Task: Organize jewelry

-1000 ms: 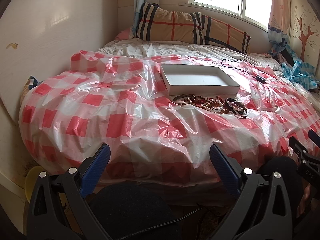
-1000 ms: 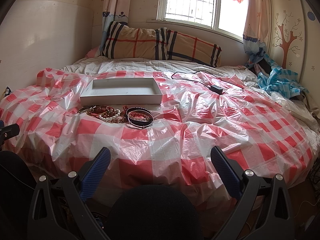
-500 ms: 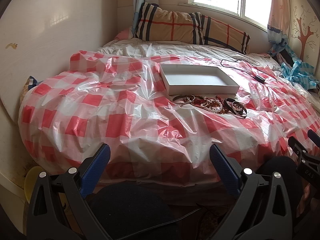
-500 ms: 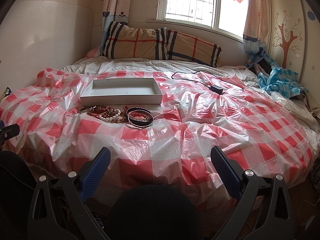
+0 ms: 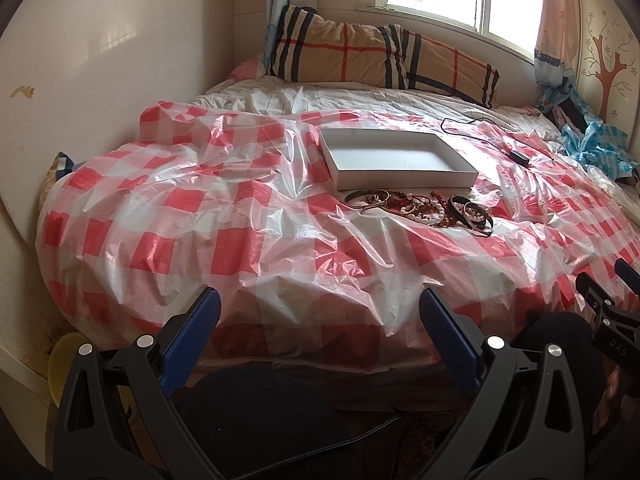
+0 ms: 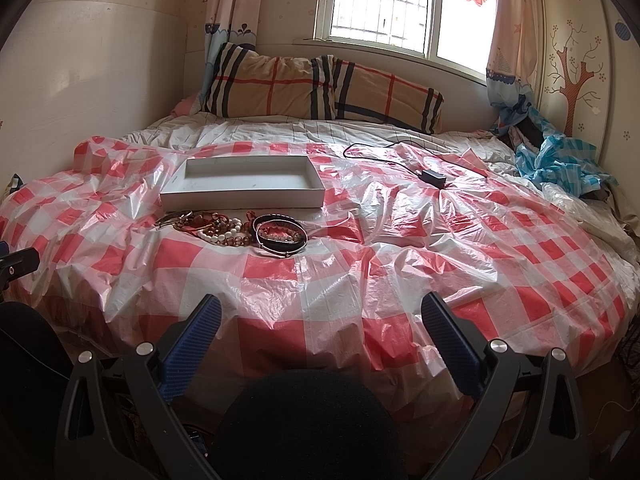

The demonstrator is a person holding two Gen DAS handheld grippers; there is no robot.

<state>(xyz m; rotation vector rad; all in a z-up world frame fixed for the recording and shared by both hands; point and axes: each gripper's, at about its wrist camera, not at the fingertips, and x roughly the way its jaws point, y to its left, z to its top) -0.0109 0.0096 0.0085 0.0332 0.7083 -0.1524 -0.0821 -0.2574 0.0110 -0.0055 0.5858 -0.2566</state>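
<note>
While both grippers hang spread and empty off the bed's near edge, nothing is sorted yet.
Left wrist view: left gripper [image 5: 320,318] apart; white box [image 5: 396,159] sits bare mid-bed, jewelry pile [image 5: 424,209] touching its near wall. Right wrist view: right gripper [image 6: 322,322] apart; bracelets and beads [image 6: 240,230] remain on the checked plastic sheet [image 6: 400,272], all left to move.

A: What covers the bed?
B: A red-and-white checked plastic sheet [image 6: 400,264], crumpled, over a striped white bedsheet [image 6: 320,130].
A: And further back?
B: Plaid pillows [image 6: 320,88] against the wall under the window [image 6: 384,0]; a black charger with its cable [image 6: 434,178] lies on the plastic.
</note>
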